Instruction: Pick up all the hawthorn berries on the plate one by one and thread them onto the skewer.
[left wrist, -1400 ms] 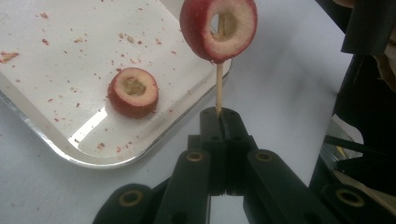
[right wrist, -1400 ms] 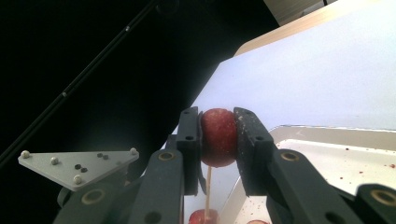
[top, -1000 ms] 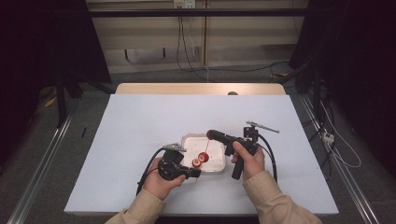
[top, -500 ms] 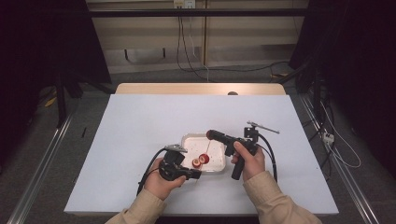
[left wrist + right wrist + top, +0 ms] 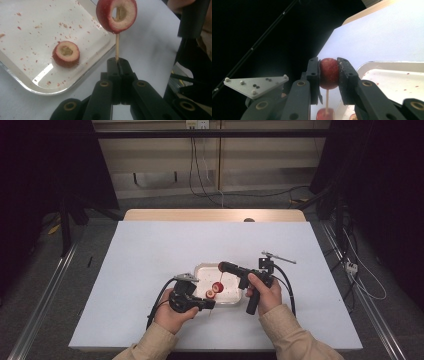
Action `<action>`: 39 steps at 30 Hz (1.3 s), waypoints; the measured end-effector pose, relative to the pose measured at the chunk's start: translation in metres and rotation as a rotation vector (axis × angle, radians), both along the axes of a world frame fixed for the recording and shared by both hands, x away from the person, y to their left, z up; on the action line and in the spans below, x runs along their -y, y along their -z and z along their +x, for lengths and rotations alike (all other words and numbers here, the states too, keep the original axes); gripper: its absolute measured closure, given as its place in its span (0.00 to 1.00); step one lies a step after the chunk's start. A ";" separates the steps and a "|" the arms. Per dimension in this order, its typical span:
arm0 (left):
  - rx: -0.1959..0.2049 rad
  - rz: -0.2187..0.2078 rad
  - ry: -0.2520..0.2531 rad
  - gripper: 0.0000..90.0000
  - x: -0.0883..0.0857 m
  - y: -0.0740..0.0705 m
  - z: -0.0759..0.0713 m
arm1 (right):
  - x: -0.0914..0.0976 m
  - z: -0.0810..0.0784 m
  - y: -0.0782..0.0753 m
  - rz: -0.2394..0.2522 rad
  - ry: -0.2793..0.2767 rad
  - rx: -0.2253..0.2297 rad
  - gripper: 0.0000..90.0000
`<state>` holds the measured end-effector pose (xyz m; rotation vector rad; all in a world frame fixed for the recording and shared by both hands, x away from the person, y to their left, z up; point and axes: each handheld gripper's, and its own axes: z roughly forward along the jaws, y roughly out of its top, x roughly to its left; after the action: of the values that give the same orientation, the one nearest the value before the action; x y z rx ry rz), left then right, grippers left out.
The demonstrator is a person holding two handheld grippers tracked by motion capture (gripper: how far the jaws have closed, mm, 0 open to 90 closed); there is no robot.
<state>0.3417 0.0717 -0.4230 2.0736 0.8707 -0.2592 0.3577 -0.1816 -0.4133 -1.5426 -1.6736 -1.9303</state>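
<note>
Left gripper (image 5: 119, 65) clamped on thin wooden skewer (image 5: 117, 47); right gripper (image 5: 329, 75) clamped on cored red fruit ring (image 5: 328, 73), threading under way. Left outstanding: another cored red fruit piece (image 5: 66, 53) in shallow white tray (image 5: 30, 86), near left.

White table top (image 5: 150, 255) with a bare wooden strip (image 5: 215, 214) along its far edge. A shallow, rounded-corner white tray (image 5: 200, 268) rests directly on the white surface, near the front and about midway across; in the left gripper view its floor is flecked with red crumbs
</note>
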 end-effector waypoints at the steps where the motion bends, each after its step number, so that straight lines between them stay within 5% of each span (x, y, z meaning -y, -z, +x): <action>1: -0.003 -0.006 -0.005 1.00 -0.001 0.001 0.000 | -0.001 0.000 0.000 0.006 0.007 0.002 0.82; 7: -0.011 -0.026 -0.038 1.00 -0.001 0.001 0.000 | -0.004 -0.002 0.000 -0.008 0.035 0.034 0.82; 11: -0.027 -0.035 -0.057 1.00 0.000 0.002 0.000 | -0.009 -0.006 -0.004 -0.051 0.054 0.086 0.82; 19: 0.011 -0.025 -0.094 1.00 0.003 -0.001 -0.003 | -0.019 -0.013 -0.015 -0.157 0.061 0.183 0.82; 34: 0.021 -0.017 -0.098 1.00 0.005 -0.002 -0.003 | -0.023 -0.016 -0.012 -0.180 0.034 0.166 0.82; 39: 0.031 -0.014 -0.095 1.00 0.006 -0.005 -0.003 | -0.025 -0.019 -0.013 -0.171 0.035 0.200 0.82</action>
<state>0.3385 0.0657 -0.4175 2.0116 0.9426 -0.1809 0.3391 -0.1569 -0.3999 -1.4863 -1.9508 -2.0679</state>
